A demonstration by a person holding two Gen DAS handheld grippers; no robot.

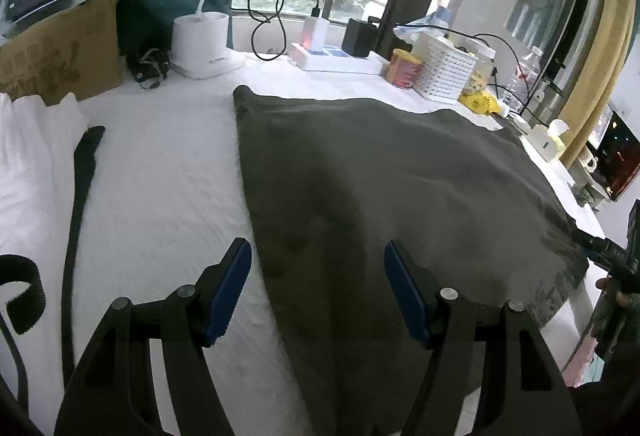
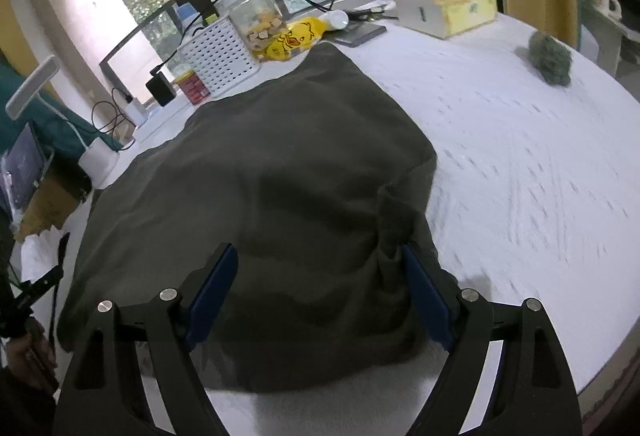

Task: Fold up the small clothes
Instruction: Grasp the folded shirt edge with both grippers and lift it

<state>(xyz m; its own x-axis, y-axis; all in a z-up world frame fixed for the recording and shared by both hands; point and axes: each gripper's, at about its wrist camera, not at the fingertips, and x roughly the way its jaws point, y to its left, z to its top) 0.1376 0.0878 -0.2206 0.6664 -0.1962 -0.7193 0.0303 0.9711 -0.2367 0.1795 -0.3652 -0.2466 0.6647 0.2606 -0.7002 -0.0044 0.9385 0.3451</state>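
Note:
A dark olive garment (image 1: pixel 380 188) lies spread flat on the white-covered table (image 1: pixel 160 176); it also fills the middle of the right wrist view (image 2: pixel 280 196). My left gripper (image 1: pixel 318 276) is open and empty, hovering over the garment's near left edge. My right gripper (image 2: pixel 320 284) is open and empty, over the garment's near right part, where the cloth is bunched into a ridge (image 2: pixel 390 232) by the right finger. The right gripper's tip also shows at the right edge of the left wrist view (image 1: pixel 608 252).
Along the back edge stand a white lamp base (image 1: pixel 202 44), cables, a white perforated basket (image 1: pixel 444 70), a red tin (image 1: pixel 404 68), a jar (image 2: pixel 258 16) and a yellow tissue box (image 2: pixel 452 10). A cardboard box (image 1: pixel 60 56) and black strap (image 1: pixel 82 196) are at left. A green cloth ball (image 2: pixel 550 58) lies far right.

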